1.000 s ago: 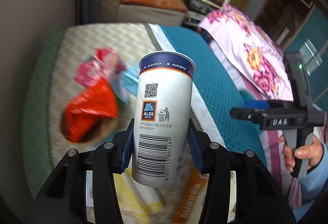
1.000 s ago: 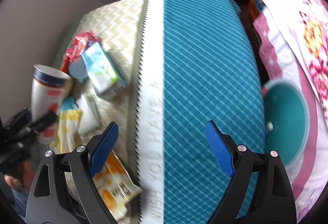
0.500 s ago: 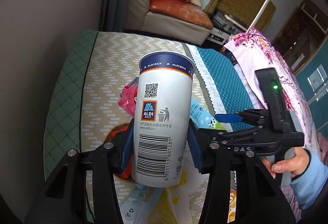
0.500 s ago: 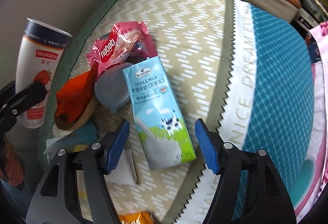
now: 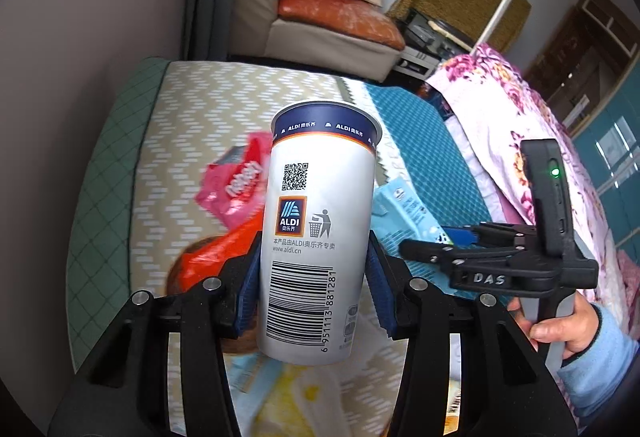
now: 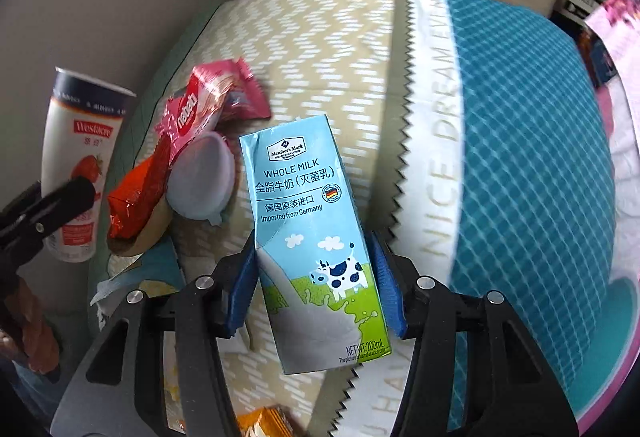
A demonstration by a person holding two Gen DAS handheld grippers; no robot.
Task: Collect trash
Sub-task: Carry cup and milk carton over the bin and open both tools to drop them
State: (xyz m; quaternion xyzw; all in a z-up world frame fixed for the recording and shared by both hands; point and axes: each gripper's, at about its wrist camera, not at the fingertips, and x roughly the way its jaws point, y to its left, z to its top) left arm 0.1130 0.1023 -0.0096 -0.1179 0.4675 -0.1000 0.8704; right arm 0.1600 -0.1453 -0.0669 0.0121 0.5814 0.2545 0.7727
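My left gripper (image 5: 314, 295) is shut on a tall white ALDI yogurt cup (image 5: 316, 233) and holds it upright above the table; the cup also shows in the right wrist view (image 6: 82, 165). My right gripper (image 6: 316, 287) has its blue pads against both sides of a light blue whole milk carton (image 6: 308, 233) lying on the tablecloth. The carton also shows in the left wrist view (image 5: 404, 213), with the right gripper (image 5: 448, 241) over it. Left of the carton lie a pink wafer wrapper (image 6: 208, 105), an orange-red wrapper (image 6: 136, 197) and a pale plastic lid (image 6: 200, 181).
The table wears a beige zigzag and teal cloth (image 6: 520, 117). More wrappers, yellow (image 5: 304, 393) and orange (image 6: 264, 423), lie near the front edge. A wall runs along the left. A sofa (image 5: 320, 21) stands behind the table and floral bedding (image 5: 512, 109) lies to the right.
My right gripper has swung left from the teal cloth to the milk carton and closed its pads onto it. My left gripper keeps holding the cup, lifted a little.
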